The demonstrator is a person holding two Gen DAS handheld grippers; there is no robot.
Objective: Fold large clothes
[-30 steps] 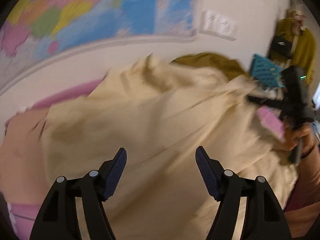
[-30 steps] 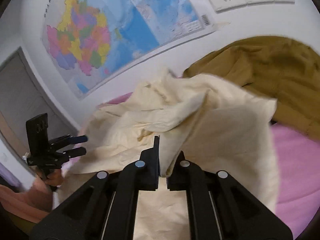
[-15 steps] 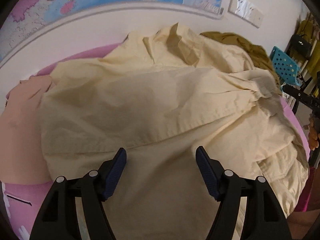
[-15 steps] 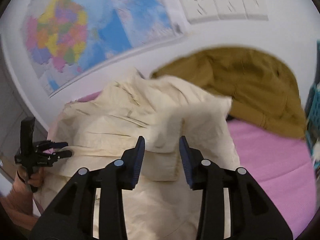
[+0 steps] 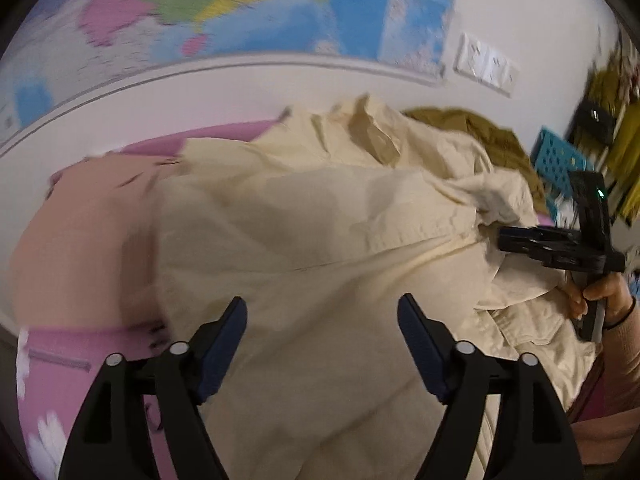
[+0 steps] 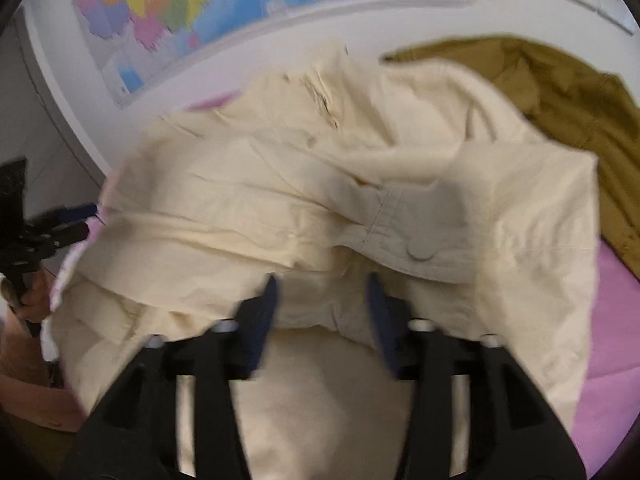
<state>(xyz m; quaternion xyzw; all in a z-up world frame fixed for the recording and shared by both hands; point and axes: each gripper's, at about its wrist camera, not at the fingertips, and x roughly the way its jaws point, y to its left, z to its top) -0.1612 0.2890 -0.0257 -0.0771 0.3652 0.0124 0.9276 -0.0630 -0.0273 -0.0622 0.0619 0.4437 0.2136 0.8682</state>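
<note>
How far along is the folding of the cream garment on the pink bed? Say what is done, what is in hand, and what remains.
Done: little; the cream garment lies rumpled on the pink bed, with no neat fold visible. In hand: nothing; the right hand-held gripper is opening above the cloth, and the left hand-held gripper is opening too, gripping nothing. Left: smoothing and folding it; the olive garment lies heaped behind.

A large garment (image 5: 320,232) is spread in a rumpled heap over a bed sheet (image 5: 60,364), which is exposed at its left and right edges. A second garment (image 6: 560,92) is piled behind it to the right, against the wall. A third garment (image 5: 84,240) lies just left of the heap. A map (image 5: 240,4) is hung on the wall behind, with sockets (image 5: 486,66) to its right.
</note>
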